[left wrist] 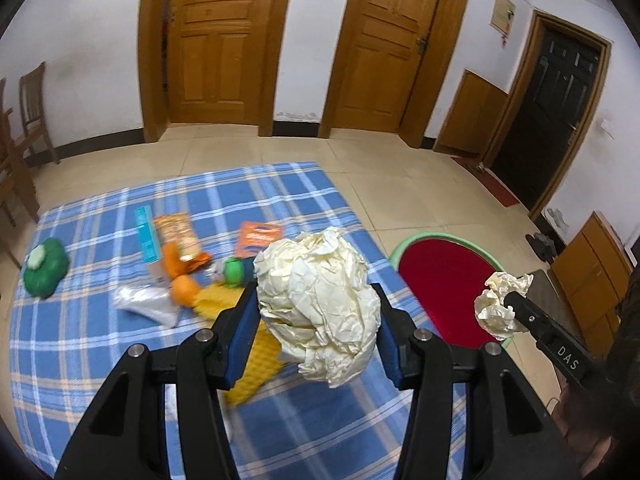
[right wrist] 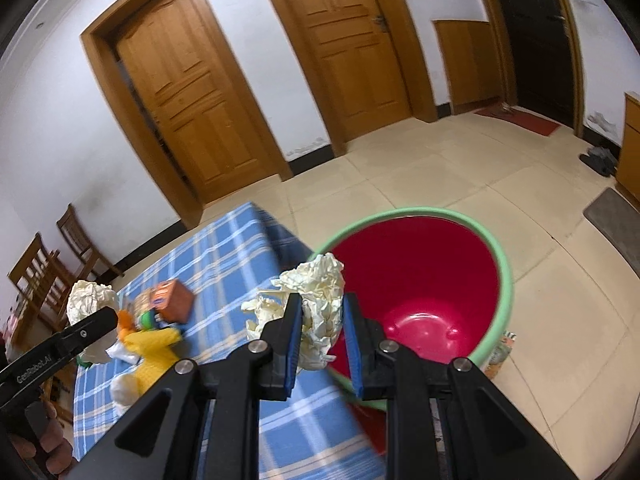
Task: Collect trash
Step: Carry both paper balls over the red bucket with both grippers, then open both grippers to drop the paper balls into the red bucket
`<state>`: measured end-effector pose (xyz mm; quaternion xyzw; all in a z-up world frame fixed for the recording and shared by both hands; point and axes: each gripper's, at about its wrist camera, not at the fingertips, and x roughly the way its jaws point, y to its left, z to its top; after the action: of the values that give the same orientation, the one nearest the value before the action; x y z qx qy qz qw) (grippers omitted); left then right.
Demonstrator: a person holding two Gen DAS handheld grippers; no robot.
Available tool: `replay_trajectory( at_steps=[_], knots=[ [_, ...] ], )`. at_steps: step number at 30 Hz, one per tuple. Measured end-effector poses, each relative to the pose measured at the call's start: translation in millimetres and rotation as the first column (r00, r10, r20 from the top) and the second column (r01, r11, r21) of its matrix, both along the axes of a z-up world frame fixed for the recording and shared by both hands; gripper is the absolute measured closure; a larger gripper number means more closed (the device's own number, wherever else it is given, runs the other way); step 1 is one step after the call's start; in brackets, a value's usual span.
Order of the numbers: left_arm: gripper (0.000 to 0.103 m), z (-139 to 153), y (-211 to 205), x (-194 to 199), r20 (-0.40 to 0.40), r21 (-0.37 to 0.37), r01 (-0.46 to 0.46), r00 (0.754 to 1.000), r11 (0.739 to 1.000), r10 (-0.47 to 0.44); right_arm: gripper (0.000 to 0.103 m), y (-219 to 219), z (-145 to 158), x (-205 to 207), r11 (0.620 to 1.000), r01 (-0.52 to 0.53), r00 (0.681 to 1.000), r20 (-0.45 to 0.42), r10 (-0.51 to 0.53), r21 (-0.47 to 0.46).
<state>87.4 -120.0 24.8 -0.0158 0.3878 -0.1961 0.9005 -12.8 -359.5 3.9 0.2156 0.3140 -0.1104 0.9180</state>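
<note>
Here, itemised. Surface: counter (left wrist: 100,344) under a blue plaid cloth, standing on pale beige floor tiles. Room: white walls, two panelled orange-brown wooden doors (left wrist: 212,40), a dark door at far right, wooden chairs (left wrist: 34,108) at left, low wooden cabinets at right.

On the cloth, blurred: green broccoli-shaped toy (left wrist: 42,268), teal flat carton (left wrist: 146,236), orange-printed snack packet (left wrist: 178,236), small orange box (left wrist: 258,238), orange round fruit (left wrist: 185,290), clear plastic bag (left wrist: 146,304), small green ball (left wrist: 233,271), yellow bumpy foam sheet (left wrist: 256,356).

Beside the counter's right edge, on the floor: round plastic bin, red inside with a pale green rim (right wrist: 506,272); seen empty in the right wrist view.

Large crumpled cream paper ball (left wrist: 320,312): lifted above the cloth, between the blue-padded fingers of the left gripper (left wrist: 316,316). Jaws about half spread, both pads pressed into the paper's sides.

Smaller crumpled cream paper wad (right wrist: 320,300): pinched in the right gripper (right wrist: 322,328), poised at the near-left rim of the bin, partly over the counter edge. Jaws narrow, closed on the paper, loose folds spilling out to the left.

Both grippers side by side, right one nearer the bin; a hand (right wrist: 44,444) partly visible at the lower left of the right wrist view.
</note>
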Motion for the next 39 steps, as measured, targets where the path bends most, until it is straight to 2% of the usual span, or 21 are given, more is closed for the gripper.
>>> replay_trajectory(
  at_steps=[15,25,34,39],
  knots=[
    [0.049,-26,-90,21,-0.041,0.038,0.155,0.987,0.987,-0.154,0.075,-59,-42,1,0.991,0.113,0.99,-0.093,-0.106,0.076],
    [0.049,-44,-129,29,-0.073,0.058,0.216,0.975,0.975,-0.212,0.058,-78,-49,-3,0.985,0.149,0.985,-0.096,-0.141,0.087],
    [0.049,-55,-160,30,-0.083,0.079,0.262,0.963,0.962,-0.255,0.057,-97,-48,-11,0.975,0.196,0.978,-0.087,-0.187,0.103],
    [0.042,-58,-171,29,-0.085,0.096,0.277,0.959,0.956,-0.27,0.055,-104,-50,-15,0.97,0.214,0.975,-0.09,-0.204,0.116]
  ],
)
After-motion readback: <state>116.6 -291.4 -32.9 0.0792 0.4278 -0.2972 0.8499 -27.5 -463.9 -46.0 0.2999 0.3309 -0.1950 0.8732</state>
